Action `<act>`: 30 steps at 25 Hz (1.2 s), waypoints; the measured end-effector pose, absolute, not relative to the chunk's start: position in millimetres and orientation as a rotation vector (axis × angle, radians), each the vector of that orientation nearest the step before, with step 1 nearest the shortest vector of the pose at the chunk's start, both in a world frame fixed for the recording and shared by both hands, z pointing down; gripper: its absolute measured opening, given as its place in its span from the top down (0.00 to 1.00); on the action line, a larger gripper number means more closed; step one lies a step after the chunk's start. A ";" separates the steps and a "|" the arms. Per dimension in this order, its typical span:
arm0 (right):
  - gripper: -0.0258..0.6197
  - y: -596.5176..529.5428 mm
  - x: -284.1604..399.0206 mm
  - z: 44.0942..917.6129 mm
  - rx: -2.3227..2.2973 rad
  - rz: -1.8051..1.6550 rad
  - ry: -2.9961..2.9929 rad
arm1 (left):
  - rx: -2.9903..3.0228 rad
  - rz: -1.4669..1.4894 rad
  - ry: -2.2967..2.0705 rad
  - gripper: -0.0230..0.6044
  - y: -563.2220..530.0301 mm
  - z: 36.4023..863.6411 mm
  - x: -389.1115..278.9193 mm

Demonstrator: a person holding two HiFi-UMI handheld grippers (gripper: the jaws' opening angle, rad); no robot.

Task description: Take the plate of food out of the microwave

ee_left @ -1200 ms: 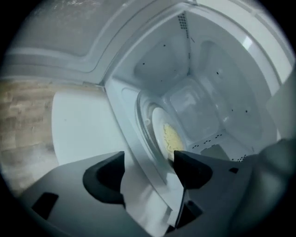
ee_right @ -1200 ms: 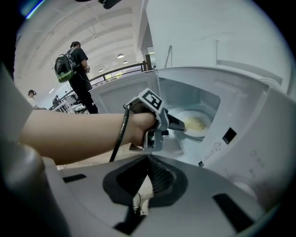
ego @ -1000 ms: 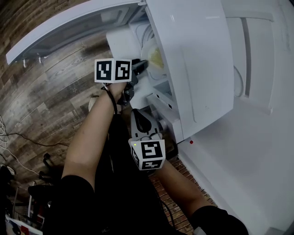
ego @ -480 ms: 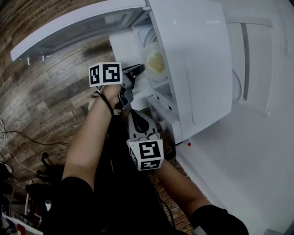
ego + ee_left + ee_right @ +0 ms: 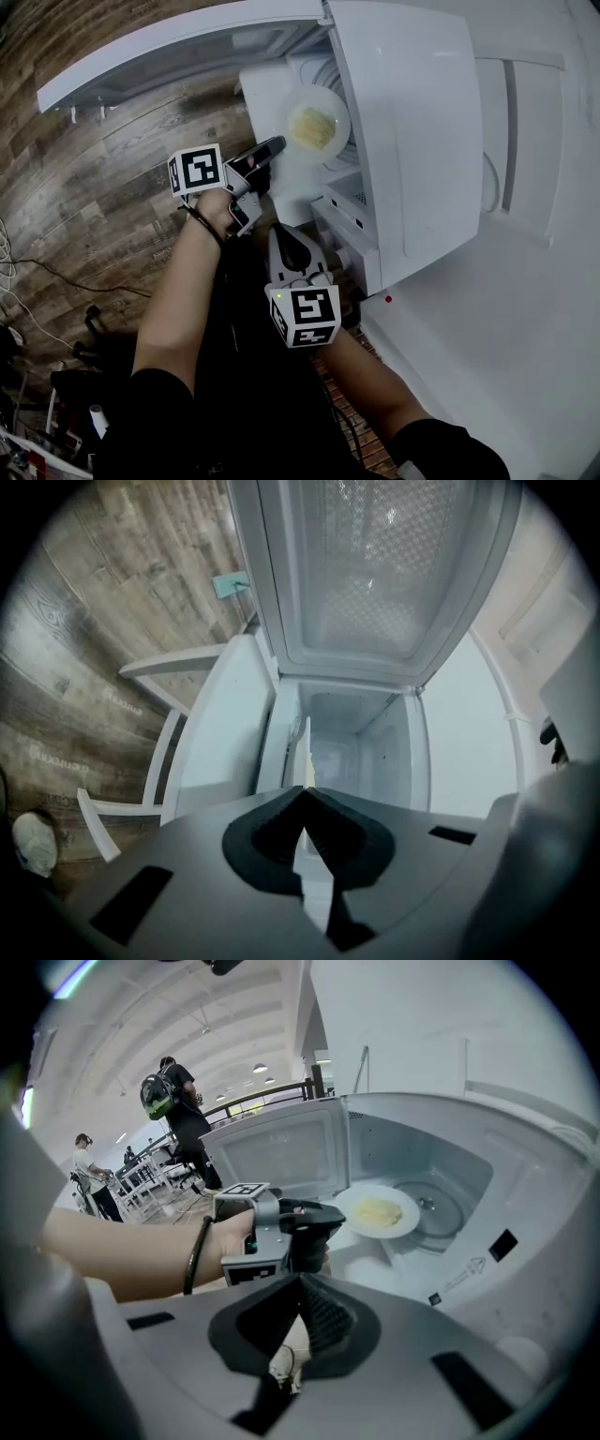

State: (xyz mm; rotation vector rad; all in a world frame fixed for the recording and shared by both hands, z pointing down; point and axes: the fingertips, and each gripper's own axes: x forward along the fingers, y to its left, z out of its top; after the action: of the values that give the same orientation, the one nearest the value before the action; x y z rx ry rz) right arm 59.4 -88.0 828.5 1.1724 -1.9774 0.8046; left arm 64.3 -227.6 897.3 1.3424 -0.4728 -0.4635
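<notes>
A white plate (image 5: pixel 330 111) with yellow food (image 5: pixel 309 127) sits at the mouth of the open white microwave (image 5: pixel 412 141), half out of the cavity. My left gripper (image 5: pixel 279 143) is shut on the plate's near rim. In the left gripper view the plate (image 5: pixel 302 747) shows edge-on as a thin white strip between the closed jaws of the left gripper (image 5: pixel 302 794). The right gripper view shows the plate (image 5: pixel 380 1211) held level in front of the glass turntable (image 5: pixel 433 1208). My right gripper (image 5: pixel 279 232) hangs back below the microwave, shut and holding nothing (image 5: pixel 302 1283).
The microwave door (image 5: pixel 178 42) stands swung open to the left over the wood floor (image 5: pixel 103 178). A white counter (image 5: pixel 525 309) runs to the right. Cables (image 5: pixel 19 281) lie on the floor. Two people (image 5: pixel 178 1101) stand far off.
The left gripper has closed on the plate's rim and drawn back down and left. The plate has slid out from deep in the cavity to its opening.
</notes>
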 end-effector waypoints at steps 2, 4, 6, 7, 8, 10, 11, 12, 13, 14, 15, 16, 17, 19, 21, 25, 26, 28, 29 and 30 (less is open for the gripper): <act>0.94 -90.7 56.5 826.6 1.175 0.802 -1.983 | 1.311 -0.515 -0.472 0.95 -226.1 891.7 52.9; 0.94 -93.4 54.9 824.1 1.177 0.794 -1.988 | 1.301 -0.534 -0.493 0.95 -222.7 888.7 39.2; 0.94 -96.9 54.7 820.2 1.185 0.781 -1.996 | 1.298 -0.550 -0.518 0.95 -217.8 884.5 24.0; 0.94 -98.7 55.2 817.7 1.192 0.774 -2.001 | 1.296 -0.560 -0.530 0.95 -214.4 881.3 16.0; 0.94 -100.3 55.9 814.6 1.200 0.768 -2.006 | 1.293 -0.570 -0.543 0.95 -209.8 877.6 7.8; 0.94 -103.8 57.9 806.5 1.226 0.754 -2.016 | 1.282 -0.578 -0.572 0.95 -197.4 868.8 -8.2; 0.94 -106.9 58.9 801.4 1.247 0.746 -2.022 | 1.277 -0.580 -0.585 0.95 -190.9 863.3 -15.7; 0.94 -111.4 59.5 795.9 1.274 0.737 -2.029 | 1.271 -0.583 -0.595 0.95 -185.3 856.6 -23.0; 0.94 -116.5 59.5 790.1 1.303 0.728 -2.035 | 1.264 -0.592 -0.603 0.95 -180.3 848.3 -30.4; 0.94 -121.5 58.9 784.1 1.327 0.720 -2.040 | 1.255 -0.604 -0.614 0.95 -174.9 838.9 -37.8; 0.94 -126.2 58.2 777.6 1.347 0.715 -2.041 | 1.246 -0.613 -0.628 0.95 -169.1 828.6 -45.1; 0.94 -130.9 57.5 769.7 1.365 0.710 -2.042 | 1.241 -0.619 -0.641 0.95 -163.3 817.0 -51.3; 0.94 -135.6 57.0 759.9 1.383 0.702 -2.044 | 1.236 -0.621 -0.650 0.95 -158.0 803.7 -56.4; 0.94 -148.2 57.5 733.4 1.424 0.667 -2.056 | 1.230 -0.620 -0.657 0.95 -150.6 773.1 -64.8; 0.94 -164.3 61.7 699.9 1.477 0.636 -2.070 | 1.243 -0.615 -0.660 0.95 -148.7 738.4 -71.9; 0.94 -185.7 74.0 620.4 1.561 0.595 -2.119 | 1.269 -0.620 -0.663 0.95 -149.1 665.3 -75.3; 0.94 -189.9 75.6 601.6 1.580 0.583 -2.134 | 1.274 -0.619 -0.670 0.95 -151.7 648.8 -76.7; 0.94 -197.6 78.4 567.1 1.621 0.568 -2.158 | 1.290 -0.623 -0.685 0.95 -160.6 615.9 -79.1; 0.94 -201.6 79.8 550.7 1.639 0.562 -2.169 | 1.300 -0.632 -0.689 0.95 -166.5 598.9 -79.2; 0.94 -205.9 81.2 534.6 1.657 0.552 -2.180 | 1.311 -0.643 -0.691 0.95 -173.0 581.6 -78.6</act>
State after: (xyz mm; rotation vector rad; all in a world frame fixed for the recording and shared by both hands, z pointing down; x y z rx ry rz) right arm 81.2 -205.9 534.6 1.6568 -2.1804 0.5523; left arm -78.6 -173.0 581.6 1.3112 -0.6911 -0.6430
